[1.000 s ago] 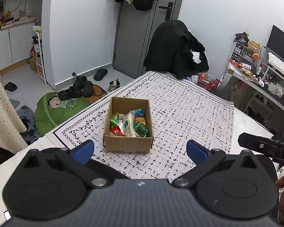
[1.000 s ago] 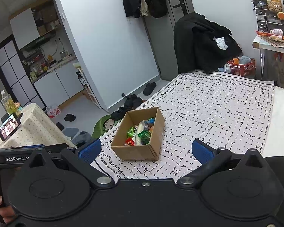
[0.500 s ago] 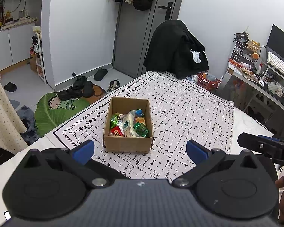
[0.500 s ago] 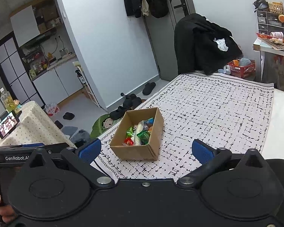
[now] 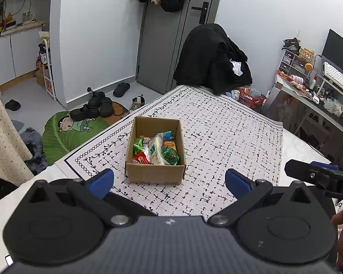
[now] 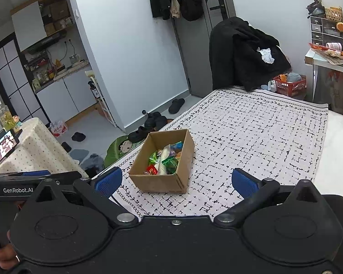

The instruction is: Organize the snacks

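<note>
I hold my left gripper [image 5: 169,180] over the near end of the table, its blue fingertips [image 5: 101,182] spread wide with nothing between them. My right gripper [image 6: 177,182] is just as wide apart and just as empty; both hang above the patterned cloth [image 5: 228,141], short of the cardboard box [image 5: 155,172].

The box stands on the cloth toward its left border, open at the top. In the left view it sits nearly square to me, its long axis running away from me toward the far end of the table; in the right view [image 6: 162,183] that same axis leans up and to the right, a near corner turned my way. The snacks [image 5: 155,149] lie heaped in the nearer half of the box: green wrappers, a red one, an orange one, and a long pale packet [image 5: 156,150] that lies roughly along the box's length. The far half of the box floor is bare cardboard.

To the right of the box the cloth runs wide and bare up to its right edge [image 5: 282,137], where white tabletop [image 5: 301,146] shows. On the left the decorated border is just beside the box, and the table edge drops to a floor with a green mat [image 5: 59,134] and shoes [image 5: 91,109]. Beyond the far end stands a chair draped in black clothing [image 5: 212,59].
</note>
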